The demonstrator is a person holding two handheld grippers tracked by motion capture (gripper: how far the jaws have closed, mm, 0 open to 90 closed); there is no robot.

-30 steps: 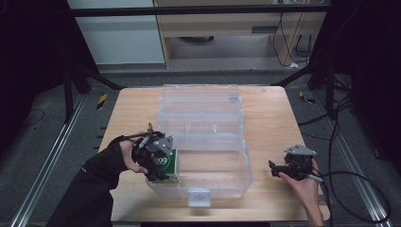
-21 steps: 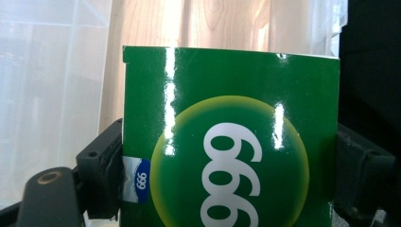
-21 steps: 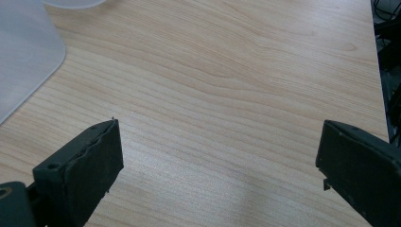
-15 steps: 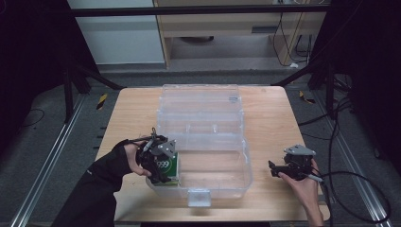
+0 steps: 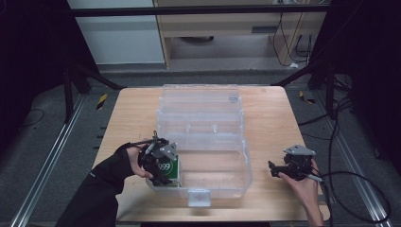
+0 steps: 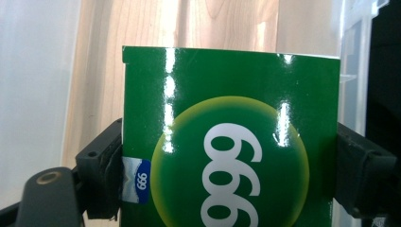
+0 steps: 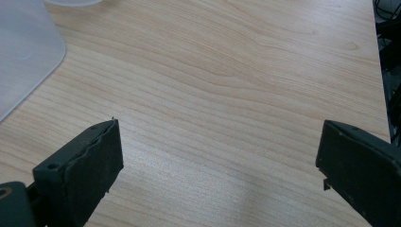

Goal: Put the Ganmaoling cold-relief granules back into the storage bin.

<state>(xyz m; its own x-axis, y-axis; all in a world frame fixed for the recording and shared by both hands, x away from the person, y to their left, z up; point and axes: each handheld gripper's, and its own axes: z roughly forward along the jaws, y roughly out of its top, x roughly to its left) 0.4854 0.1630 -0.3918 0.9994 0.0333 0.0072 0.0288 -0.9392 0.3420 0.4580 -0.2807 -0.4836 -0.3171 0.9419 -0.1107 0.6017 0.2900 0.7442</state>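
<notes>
Pale wood runs across your whole work surface, a table [image 5: 269, 109] standing on a dark floor with cables trailing off to the right.

You have one green box [image 5: 169, 170] printed with "999", and it sits at the near left corner of the clear plastic case [image 5: 203, 137], low against the left wall of the case's near tray. Whether it already rests on the tray floor I can't tell. Your left gripper [image 5: 160, 165] has it pinched across its width: in the left gripper view each black pad presses flat on a side edge of the box [image 6: 231, 156], so the printed face is turned toward the camera and the box hangs square rather than tilted. That grip on the narrow sides leaves the bottom free, which suits lowering it into the tray beside the wall.

The case lies open, its lid folded back away from you, so one near tray and one far half both face up; its white latch [image 5: 198, 196] points toward you at the near edge.

Your right gripper [image 5: 276, 170] rests on the table just right of the case, jaws spread wide with nothing between them, bare wood [image 7: 222, 118] showing through. It looks parked clear of the case, out of the left hand's way.

Count: one box, one case, two grippers.
</notes>
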